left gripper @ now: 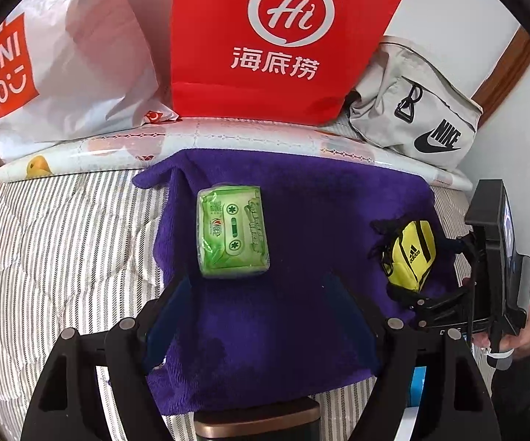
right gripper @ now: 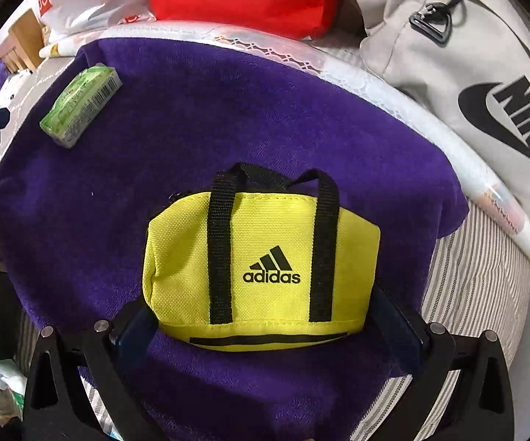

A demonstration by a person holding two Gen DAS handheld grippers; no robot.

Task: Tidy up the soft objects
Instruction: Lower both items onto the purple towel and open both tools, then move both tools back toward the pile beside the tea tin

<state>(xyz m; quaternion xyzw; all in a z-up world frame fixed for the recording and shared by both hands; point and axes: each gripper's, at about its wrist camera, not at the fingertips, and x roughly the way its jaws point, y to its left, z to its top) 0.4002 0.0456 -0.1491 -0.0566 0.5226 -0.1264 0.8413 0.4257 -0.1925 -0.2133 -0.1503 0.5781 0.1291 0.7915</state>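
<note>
Where gripper meets pouch, contact unclear

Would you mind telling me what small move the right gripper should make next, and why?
Probably close the right gripper on the yellow bag: its fingers already flank the bag's lower corners on the purple towel, seemingly not yet squeezing.

**Two hand-held grippers, both angled steeply down**

The left hand-held gripper, black with two fingers, has its jaws standing wide apart with nothing between the pads. The right hand-held gripper, of the same black build, has one finger at each end of a small yellow fabric bag. A hand grips its body.
</note>
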